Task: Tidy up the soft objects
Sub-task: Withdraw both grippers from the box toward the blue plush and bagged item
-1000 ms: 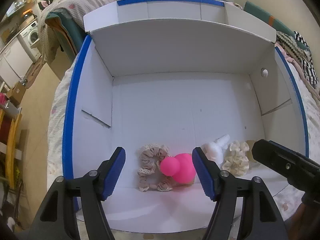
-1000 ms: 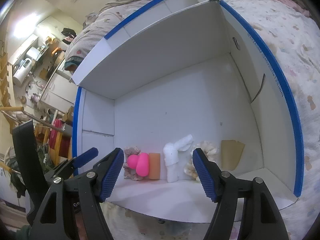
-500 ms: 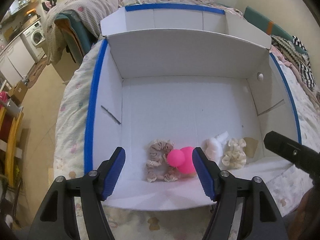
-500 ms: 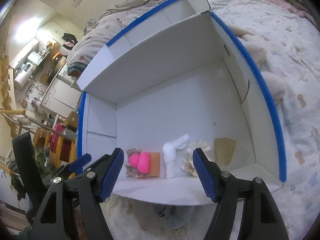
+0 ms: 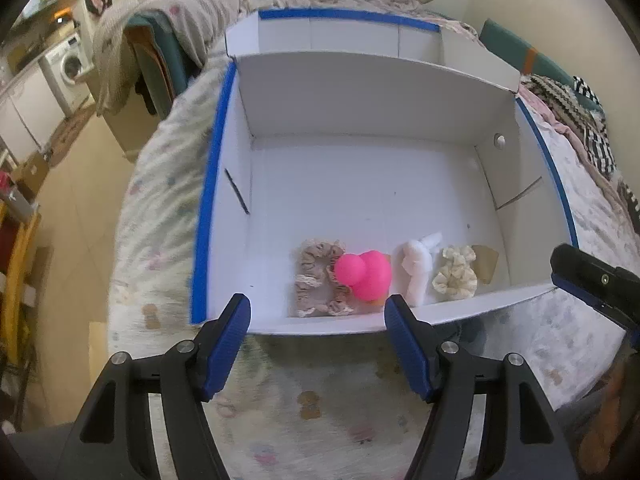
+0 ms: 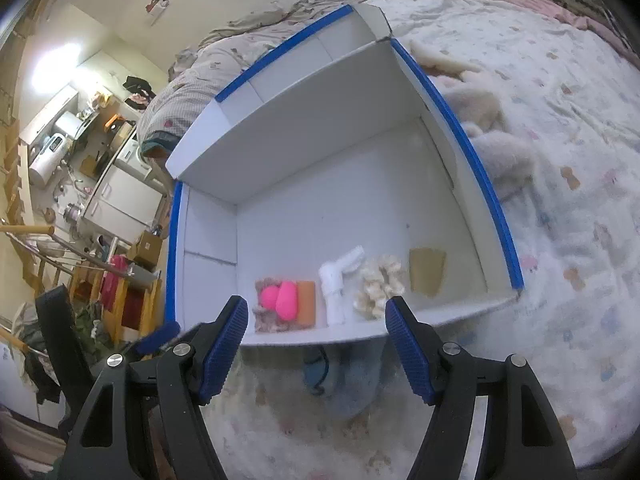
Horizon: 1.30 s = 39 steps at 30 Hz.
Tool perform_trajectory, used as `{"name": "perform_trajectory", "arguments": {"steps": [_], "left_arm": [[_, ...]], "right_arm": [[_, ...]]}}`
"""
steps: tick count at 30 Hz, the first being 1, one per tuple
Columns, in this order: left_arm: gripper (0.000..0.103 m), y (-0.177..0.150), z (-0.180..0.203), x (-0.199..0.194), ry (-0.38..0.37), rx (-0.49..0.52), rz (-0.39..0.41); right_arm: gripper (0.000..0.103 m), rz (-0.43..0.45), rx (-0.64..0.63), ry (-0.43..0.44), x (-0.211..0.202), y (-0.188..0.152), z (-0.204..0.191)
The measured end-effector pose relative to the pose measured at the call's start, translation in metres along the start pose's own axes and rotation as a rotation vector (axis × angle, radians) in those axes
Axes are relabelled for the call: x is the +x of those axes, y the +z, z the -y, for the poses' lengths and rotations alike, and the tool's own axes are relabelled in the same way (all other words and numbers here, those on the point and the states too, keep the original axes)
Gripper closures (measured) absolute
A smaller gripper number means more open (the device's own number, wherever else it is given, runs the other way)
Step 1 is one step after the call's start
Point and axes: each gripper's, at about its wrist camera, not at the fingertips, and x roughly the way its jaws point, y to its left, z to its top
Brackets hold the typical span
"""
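A white box with blue-taped rims [image 5: 206, 208] [image 6: 492, 200] lies open on the bed. Along its near wall sit a beige scrunchie [image 5: 314, 280] [image 6: 266, 318], a pink soft toy [image 5: 364, 274] [image 6: 280, 298] on an orange sponge [image 6: 306, 306], a white soft piece [image 5: 418, 268] [image 6: 336, 282], a cream scrunchie [image 5: 456, 274] [image 6: 378, 286] and a tan pad [image 5: 484, 264] [image 6: 427, 272]. My left gripper [image 5: 318, 346] is open and empty, outside the box in front of its near wall. My right gripper [image 6: 316, 346] is open and empty, also outside the near wall.
The box rests on a patterned bedspread [image 6: 560, 184]. A fluffy cream plush [image 6: 492, 128] lies on the bed right of the box. A blue-grey cloth [image 6: 344, 380] lies just before the box. Floor and furniture [image 5: 60, 80] are at left.
Both grippers have drawn back from over the box to outside its near wall. The objects in the box have not moved. Both grippers stay open.
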Motion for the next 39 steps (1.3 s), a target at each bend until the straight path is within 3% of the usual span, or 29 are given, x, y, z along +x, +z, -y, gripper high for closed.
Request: {"name": "perform_trajectory", "arguments": {"steps": [7, 16, 27, 39], "left_arm": [[0.030, -0.013, -0.004, -0.025, 0.010, 0.037, 0.089], [0.030, -0.032, -0.021, -0.011, 0.002, -0.034, 0.012], [0.029, -0.039, -0.012, 0.002, -0.008, -0.026, -0.045], [0.029, -0.038, -0.014, 0.006, -0.034, -0.063, -0.085]], "right_arm": [[0.028, 0.051, 0.004, 0.002, -0.024, -0.016, 0.006], [0.028, -0.016, 0.075, -0.022, -0.018, -0.035, 0.027], [0.028, -0.189, 0.122, -0.067, 0.036, -0.047, 0.035], [0.028, -0.249, -0.039, -0.200, 0.093, -0.049, -0.004]]}}
